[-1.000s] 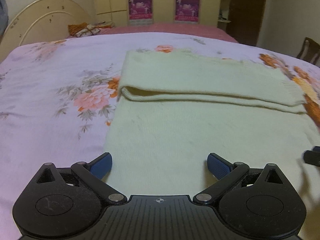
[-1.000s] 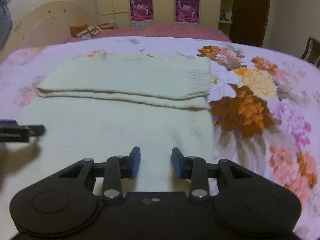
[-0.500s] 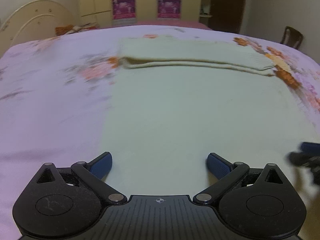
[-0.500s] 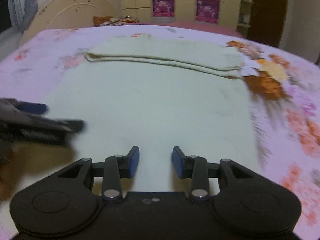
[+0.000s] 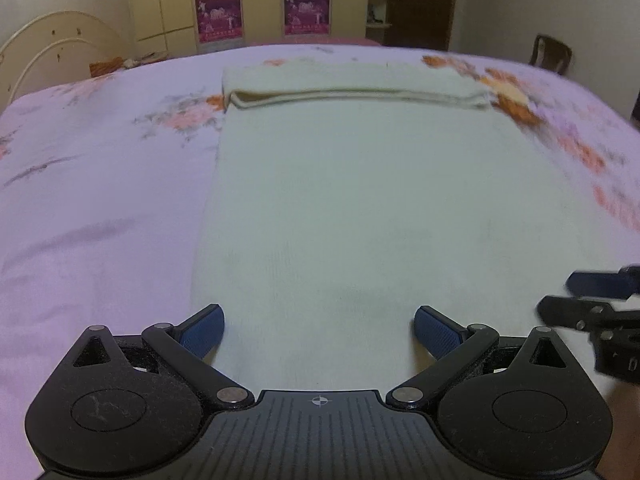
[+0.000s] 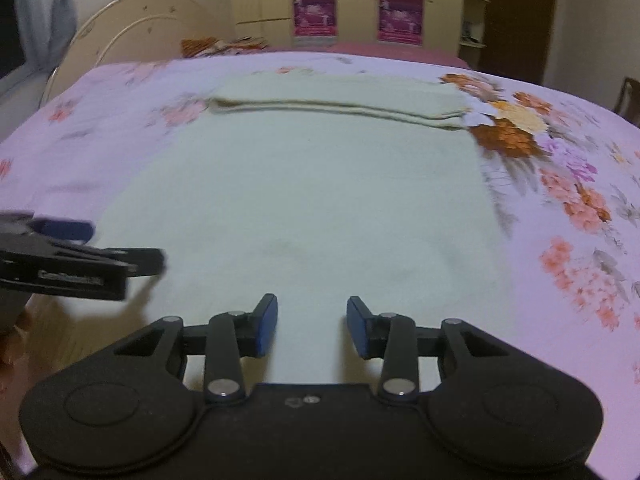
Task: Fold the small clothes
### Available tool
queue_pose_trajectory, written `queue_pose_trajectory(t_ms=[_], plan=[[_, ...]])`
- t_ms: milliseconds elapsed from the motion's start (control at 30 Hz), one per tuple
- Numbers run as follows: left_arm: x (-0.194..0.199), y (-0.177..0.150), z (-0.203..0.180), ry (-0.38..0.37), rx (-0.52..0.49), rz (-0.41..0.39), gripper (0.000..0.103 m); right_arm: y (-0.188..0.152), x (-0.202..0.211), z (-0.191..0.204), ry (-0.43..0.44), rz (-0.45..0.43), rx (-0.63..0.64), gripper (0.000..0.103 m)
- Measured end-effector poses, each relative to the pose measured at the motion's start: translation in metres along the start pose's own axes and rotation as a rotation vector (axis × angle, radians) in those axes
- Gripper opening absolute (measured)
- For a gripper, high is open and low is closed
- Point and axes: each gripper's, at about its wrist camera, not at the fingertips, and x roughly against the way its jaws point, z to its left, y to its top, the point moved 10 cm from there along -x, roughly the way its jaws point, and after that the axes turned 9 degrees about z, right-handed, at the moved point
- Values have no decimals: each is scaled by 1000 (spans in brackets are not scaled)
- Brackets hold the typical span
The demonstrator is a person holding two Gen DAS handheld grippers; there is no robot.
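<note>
A pale cream knitted garment (image 5: 352,200) lies flat on the floral bedsheet (image 5: 92,184), with its far end folded over in a band (image 5: 352,88). It also shows in the right wrist view (image 6: 304,200). My left gripper (image 5: 319,330) is open wide and empty, above the garment's near left part. My right gripper (image 6: 312,324) is open and empty, above the garment's near right part. Each gripper shows at the edge of the other's view: the right one (image 5: 596,304) and the left one (image 6: 80,256).
The lilac bedsheet with orange and pink flowers (image 6: 560,184) covers the bed on all sides of the garment. A cream headboard (image 5: 52,52) stands at the far left. A wardrobe with posters (image 5: 260,12) and a chair (image 5: 550,54) stand beyond the bed.
Both grippers have drawn back toward the garment's near end, so more of the garment shows ahead of them. The jaws have stayed open. The garment has not moved.
</note>
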Motion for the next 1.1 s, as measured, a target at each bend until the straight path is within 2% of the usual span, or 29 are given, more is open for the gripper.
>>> queue_pose_trajectory(t_ms=[133, 267, 433, 567, 700, 800, 833, 867, 933, 1000, 1100], plan=[[9, -6, 6, 1, 12, 0, 101, -15, 0, -12, -59, 16, -4, 39], [21, -13, 21, -3, 65, 11, 101, -21, 14, -30, -47, 10, -85, 39], [22, -35, 44, -32, 145, 57, 100, -32, 30, -46, -86, -6, -124, 41], [24, -46, 53, -43, 169, 66, 100, -39, 38, -65, -119, -9, -164, 42], [26, -53, 56, -75, 185, 77, 100, -47, 43, -82, -149, -3, -209, 44], [29, -53, 57, -137, 227, 85, 100, -56, 42, -95, -153, 24, -259, 44], [30, -54, 57, -149, 239, 87, 97, -60, 42, -99, -146, 34, -280, 44], [31, -53, 58, -158, 249, 85, 89, -64, 40, -101, -131, 43, -297, 44], [34, -52, 58, -176, 256, 83, 62, -70, 38, -104, -107, 61, -335, 43], [34, -54, 60, -221, 290, 102, 46, -75, 40, -107, -93, 59, -366, 42], [32, -55, 62, -265, 322, 116, 46, -78, 40, -104, -68, 68, -378, 40]])
